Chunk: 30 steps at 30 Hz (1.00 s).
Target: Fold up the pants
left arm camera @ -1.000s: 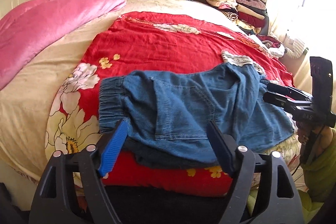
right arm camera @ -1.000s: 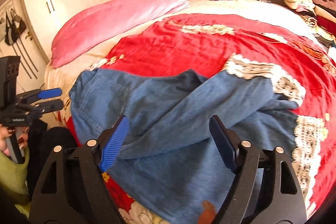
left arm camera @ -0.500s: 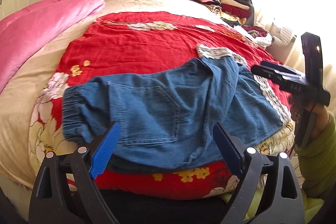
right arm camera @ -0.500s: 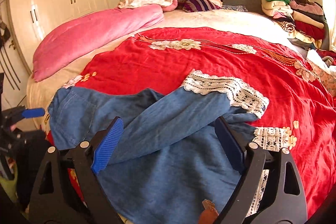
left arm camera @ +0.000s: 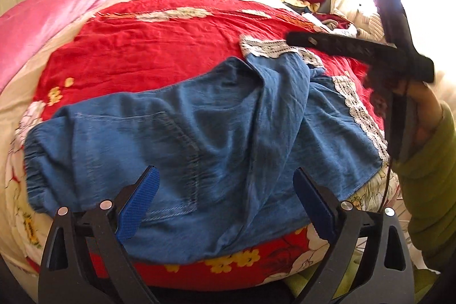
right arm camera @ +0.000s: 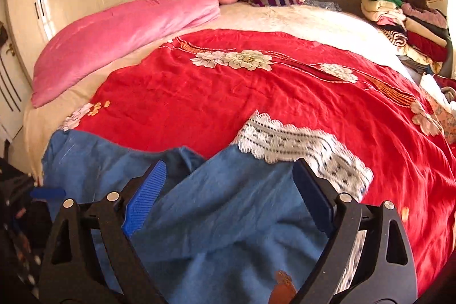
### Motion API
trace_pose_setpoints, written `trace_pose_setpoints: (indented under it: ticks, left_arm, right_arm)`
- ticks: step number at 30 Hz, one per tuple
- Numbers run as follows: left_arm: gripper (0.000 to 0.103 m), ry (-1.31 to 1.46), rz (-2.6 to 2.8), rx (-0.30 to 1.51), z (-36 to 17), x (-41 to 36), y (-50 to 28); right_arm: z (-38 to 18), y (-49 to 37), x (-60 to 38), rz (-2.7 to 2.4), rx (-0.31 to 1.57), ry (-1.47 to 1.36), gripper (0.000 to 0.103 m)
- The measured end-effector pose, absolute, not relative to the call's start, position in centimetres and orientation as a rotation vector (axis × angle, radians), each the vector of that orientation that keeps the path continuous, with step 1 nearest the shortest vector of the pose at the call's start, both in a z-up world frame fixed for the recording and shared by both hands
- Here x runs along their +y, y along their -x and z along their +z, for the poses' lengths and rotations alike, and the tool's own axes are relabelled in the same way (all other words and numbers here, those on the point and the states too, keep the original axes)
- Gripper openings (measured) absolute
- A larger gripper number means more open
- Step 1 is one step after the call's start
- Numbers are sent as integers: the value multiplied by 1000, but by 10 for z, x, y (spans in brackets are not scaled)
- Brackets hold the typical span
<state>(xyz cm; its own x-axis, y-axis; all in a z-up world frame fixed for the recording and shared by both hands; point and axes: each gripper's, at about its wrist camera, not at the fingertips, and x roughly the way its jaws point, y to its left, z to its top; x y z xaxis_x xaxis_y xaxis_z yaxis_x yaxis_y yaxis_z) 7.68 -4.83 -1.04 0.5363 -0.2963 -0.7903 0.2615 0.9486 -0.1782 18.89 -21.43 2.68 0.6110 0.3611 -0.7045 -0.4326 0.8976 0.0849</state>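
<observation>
Crosswise, pants (left arm camera: 199,133) lie waistband left, lace cuffs right.

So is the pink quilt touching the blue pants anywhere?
Apart. The left wrist view shows the pink quilt far at the bed's left, with red bedspread between it and the pants.

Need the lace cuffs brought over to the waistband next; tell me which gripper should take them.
Right. The right gripper sits over the top leg, the lace cuff just past its open fingers. The left gripper, opening, hangs near the waistband.
</observation>
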Motion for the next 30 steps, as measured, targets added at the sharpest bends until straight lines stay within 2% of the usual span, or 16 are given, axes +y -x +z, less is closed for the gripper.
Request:
trace_pose_setpoints:
  ticks: [4,6,9,10,11,12,14,16,21,22,23,24,25,27,29,30]
  left_arm:
    - [93,20,-373,960,-15,-65,-89]
    - [87,28,-377,962,-18,-70,-95]
    - [72,99,-406,979,-26,-75,-106]
    - [64,114,-413,985,-30,-76,-109]
    - [49,117,-419,985,-32,-78,-109]
    - [40,122,-433,979,-35,-80,-109]
    - [15,124,-471,975,-40,-85,-106]
    - [11,102,-506,989,-46,-93,-101]
    - [11,17,-527,976,-50,-105,-94]
    - [11,18,-530,976,-50,-105,-94]
    - [11,18,-536,976,-50,-104,-94]
    - [11,20,-539,976,-51,-104,-95]
    - [11,25,-543,976,-52,-105,-95]
    - [11,31,-547,977,-51,-104,-93]
    - [11,39,-551,975,-50,-103,-92]
    - [11,43,-553,975,-50,-102,-92]
  right_arm:
    - [21,-221,-206,457,843,106,84]
    - [15,-235,-202,435,871,133,84]
    - [5,-257,-196,424,911,157,84]
    - [1,-264,-195,417,924,159,84]
    - [-2,-271,-194,402,934,166,84]
    - [-4,-276,-194,395,941,170,84]
    - [-10,-288,-194,381,956,174,84]
    - [-19,-300,-194,357,979,170,84]
    - [-34,-317,-186,378,1011,145,83]
    - [-37,-319,-183,382,1015,144,80]
    - [-39,-321,-181,389,1018,143,70]
    - [-42,-323,-179,409,1026,142,54]
    - [-45,-324,-176,424,1035,144,46]
    - [-47,-323,-175,437,1033,154,22]
    - [-40,-318,-178,449,1003,149,10]
    - [-32,-311,-183,446,969,150,9]
